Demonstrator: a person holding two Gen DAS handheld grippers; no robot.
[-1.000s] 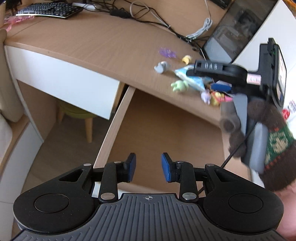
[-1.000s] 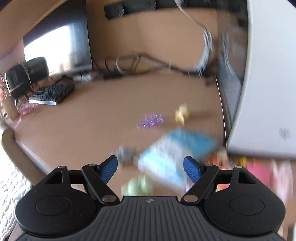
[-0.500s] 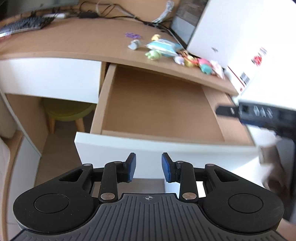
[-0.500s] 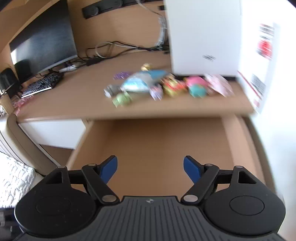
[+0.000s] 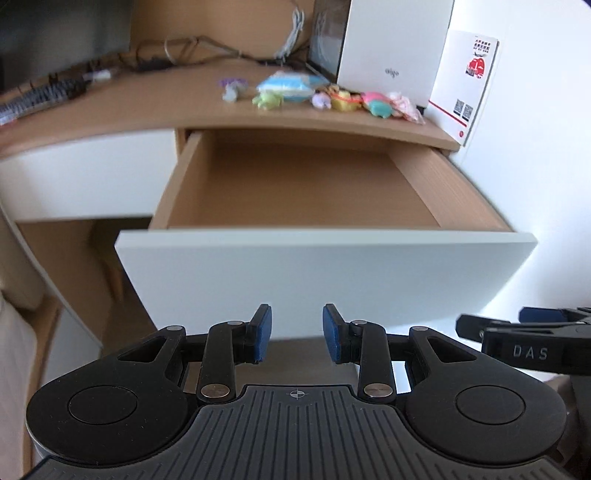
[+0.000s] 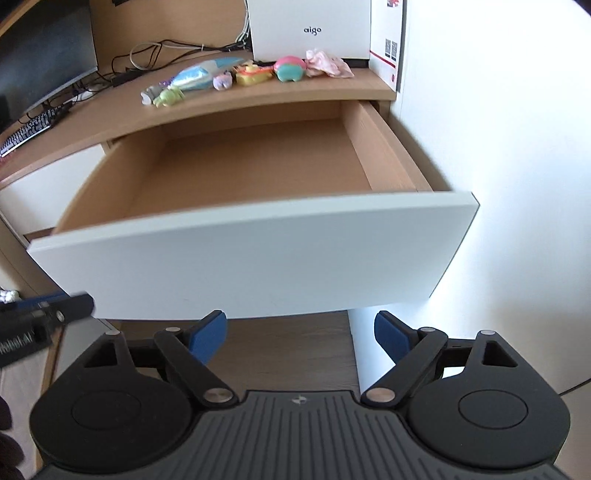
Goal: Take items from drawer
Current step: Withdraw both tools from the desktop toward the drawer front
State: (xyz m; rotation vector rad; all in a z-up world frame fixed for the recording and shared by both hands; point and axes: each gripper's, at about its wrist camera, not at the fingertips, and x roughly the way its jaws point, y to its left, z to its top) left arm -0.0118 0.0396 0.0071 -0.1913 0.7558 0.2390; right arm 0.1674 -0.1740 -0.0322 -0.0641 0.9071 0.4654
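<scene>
White drawer (image 6: 251, 254) ahead of both jaws | L part-open, R wide, just widened, prob. nothing held

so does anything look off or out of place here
Nothing looks damaged or spilled. The drawer hangs wide open with no items visible inside, while the small toys and a blue packet lie in a loose cluster on the desk beside the white box.

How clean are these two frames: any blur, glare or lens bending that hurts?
Left wrist view: soft motion blur over the toys and keyboard, drawer front edge bowed by the fisheye. Right wrist view: sharper, but the white wall on the right is blown out, washing over the drawer's corner.
</scene>
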